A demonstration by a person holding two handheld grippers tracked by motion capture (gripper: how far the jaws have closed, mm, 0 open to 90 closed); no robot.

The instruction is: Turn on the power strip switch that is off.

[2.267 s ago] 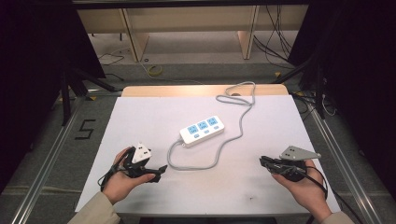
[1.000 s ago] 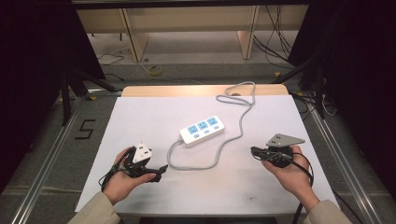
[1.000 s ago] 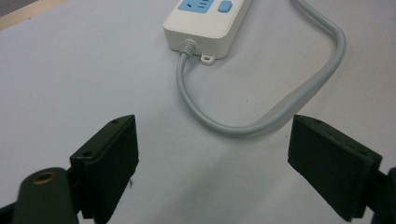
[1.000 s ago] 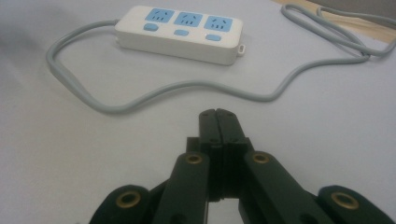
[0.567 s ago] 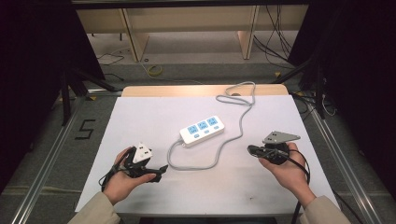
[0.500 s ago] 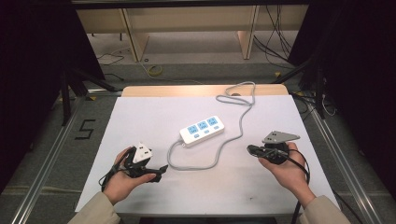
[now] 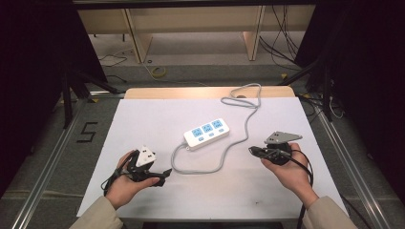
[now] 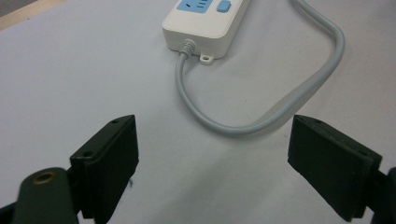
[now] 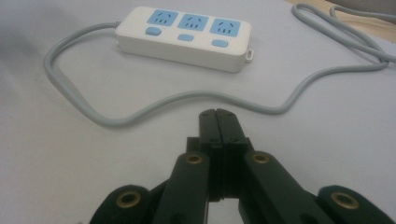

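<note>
You held both grippers low over the counter point(image 7: 143, 119), one on each side of the power strip point(image 7: 206, 133).

On the left, your left gripper point(image 7: 160, 174) sat in your left hand point(image 7: 125, 183) near the counter's front edge, its jaws spread wide with nothing between them; in the left gripper view those jaws framed a loop of the grey cable point(image 8: 224, 126) lying on the white surface, with the strip's end just beyond. In the middle, the white strip with three blue sockets lay flat and slanted, its cable curling out at the front, then running back to the far edge. On the right, your right gripper point(image 7: 253, 150) pointed toward the strip with its jaws pressed together, empty, near the cable but apart from it.
</note>
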